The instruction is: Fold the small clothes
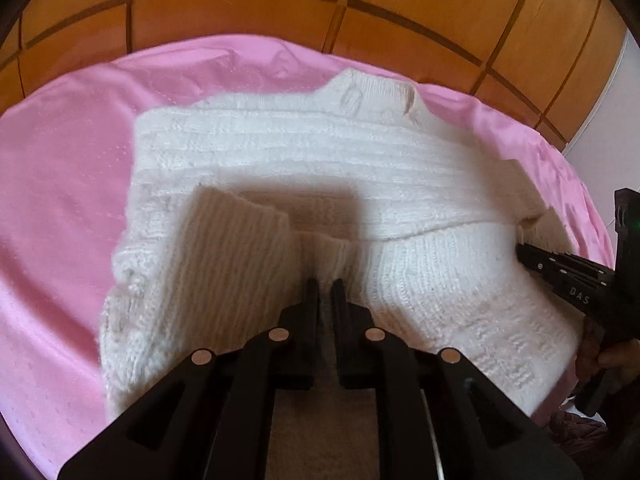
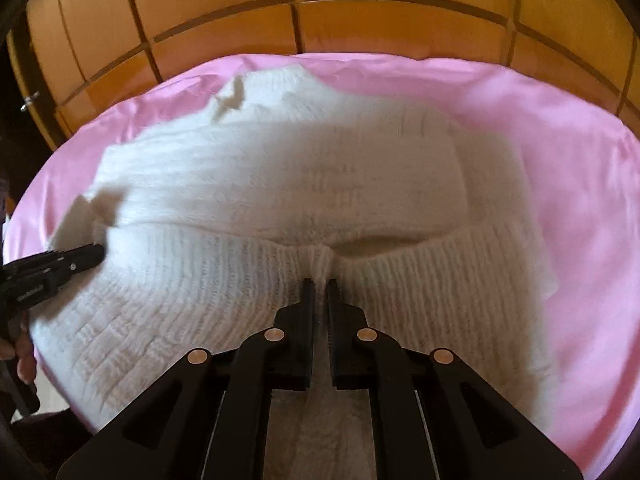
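White knit sweater (image 1: 280, 152) on pink sheet (image 1: 60, 184), both claws pinching its hem, collar clear only leftward.

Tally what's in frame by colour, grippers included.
White: 1, the knit sweater
Pink: 1, the sheet under it
Black: 2, the left gripper and the right gripper, each shut on the sweater's near ribbed edge
Orange-brown: 1, the wooden panelling behind
Total: 5

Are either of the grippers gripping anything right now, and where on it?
Both are. The left gripper and right gripper are each shut on the ribbed near edge of the white knitted sweater, pinching a bunch of the knit at separate spots on it.
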Demonstrator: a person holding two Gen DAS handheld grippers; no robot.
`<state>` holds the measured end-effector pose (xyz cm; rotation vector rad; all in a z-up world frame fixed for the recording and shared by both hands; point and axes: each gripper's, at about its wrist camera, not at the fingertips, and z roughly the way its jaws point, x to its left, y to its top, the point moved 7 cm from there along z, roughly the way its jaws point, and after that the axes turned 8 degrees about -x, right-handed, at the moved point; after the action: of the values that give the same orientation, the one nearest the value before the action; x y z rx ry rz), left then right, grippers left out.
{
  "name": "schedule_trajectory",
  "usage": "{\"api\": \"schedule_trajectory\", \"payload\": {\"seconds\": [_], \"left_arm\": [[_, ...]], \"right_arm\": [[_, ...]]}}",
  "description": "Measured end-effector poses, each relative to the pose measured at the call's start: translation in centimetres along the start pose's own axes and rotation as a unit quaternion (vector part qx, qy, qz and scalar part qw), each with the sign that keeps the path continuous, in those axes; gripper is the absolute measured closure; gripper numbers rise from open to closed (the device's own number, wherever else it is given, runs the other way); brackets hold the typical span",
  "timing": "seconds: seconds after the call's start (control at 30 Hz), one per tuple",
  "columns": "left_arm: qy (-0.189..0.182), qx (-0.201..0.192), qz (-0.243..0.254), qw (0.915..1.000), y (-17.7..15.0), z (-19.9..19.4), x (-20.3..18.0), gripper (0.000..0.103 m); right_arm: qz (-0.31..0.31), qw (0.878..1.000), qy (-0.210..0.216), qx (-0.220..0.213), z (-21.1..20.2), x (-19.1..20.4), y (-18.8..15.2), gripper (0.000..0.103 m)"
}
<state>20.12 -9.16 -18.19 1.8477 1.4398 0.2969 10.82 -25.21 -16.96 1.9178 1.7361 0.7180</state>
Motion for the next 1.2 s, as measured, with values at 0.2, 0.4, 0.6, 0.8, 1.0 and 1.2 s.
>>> {"api": "schedule_trajectory", "payload": {"seconds": [0.2,0.4,0.6,0.8,1.0,1.2], "left_arm": [[-0.014,-0.024,-0.007,0.9996,0.4,-3.1,0.2,0.066],[0.013,-0.054,-0.008,0.9984,1.3,-6.3,3.0,0.049],[0.016,-0.030,0.008,0.9994,1.5,-5.3,4.3,0.041],[0.012,0.001,0.042,0.9991,1.2,-2.8,3.9,0.055],[0.006,0.005,0.034,0.9994,0.5,-2.2,4.3,0.079],[0.008,-0.013,0.046,0.9988,0.8,-3.2,4.0,0.096]], "right_arm": [[0.010,1.000,0.018,-0.002,-0.6,-0.1,0.0,0.089],[0.010,1.000,0.027,-0.011,-1.1,0.7,0.5,0.055],[0.005,0.999,0.028,-0.026,-2.2,1.0,1.4,0.043],[0.009,0.998,-0.013,-0.056,-5.7,-3.4,2.6,0.043],[0.047,0.996,-0.060,-0.036,-5.8,-9.0,1.2,0.043],[0.024,0.997,-0.075,-0.006,-3.8,-8.7,0.1,0.094]]}}
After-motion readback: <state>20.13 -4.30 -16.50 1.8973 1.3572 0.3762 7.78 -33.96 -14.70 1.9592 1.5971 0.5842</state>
